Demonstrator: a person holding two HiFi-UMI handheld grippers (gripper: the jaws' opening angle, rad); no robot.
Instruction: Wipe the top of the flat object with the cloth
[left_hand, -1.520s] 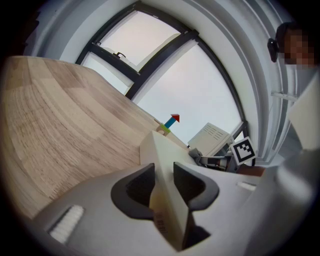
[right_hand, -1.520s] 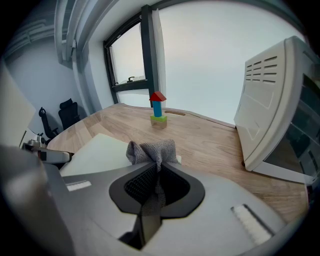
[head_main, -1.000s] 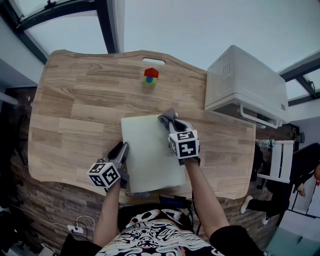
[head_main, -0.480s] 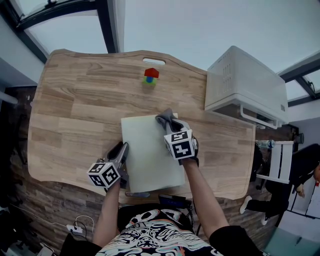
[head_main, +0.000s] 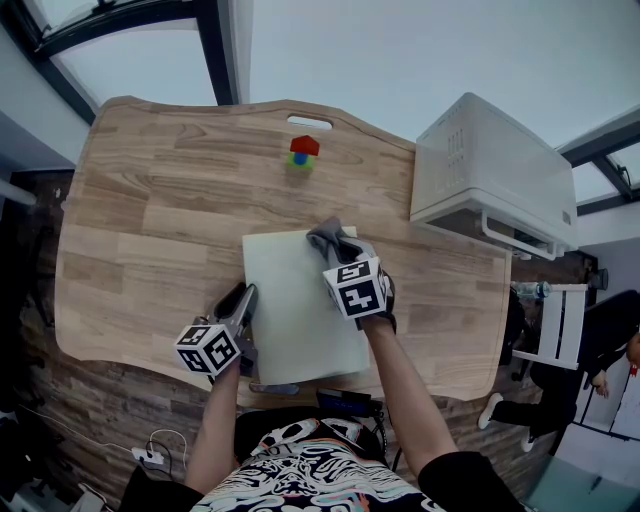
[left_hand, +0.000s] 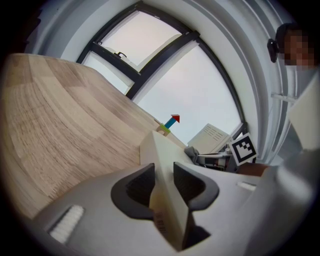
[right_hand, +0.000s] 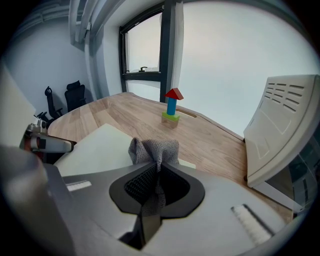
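Observation:
A pale green flat board lies on the wooden table. My left gripper is shut on the board's near left edge; in the left gripper view the board stands edge-on between the jaws of the left gripper. My right gripper is shut on a grey cloth, which rests on the board's far right corner. The right gripper view shows the cloth bunched between the jaws of the right gripper, above the board.
A small toy of red, blue and green blocks stands at the table's far side, seen too as the toy. A white microwave-like box sits at the right. The table's front edge is close to the board.
My right gripper with the cloth has slid a little to the left across the board's far right part. The left gripper has stayed put on the board's edge.

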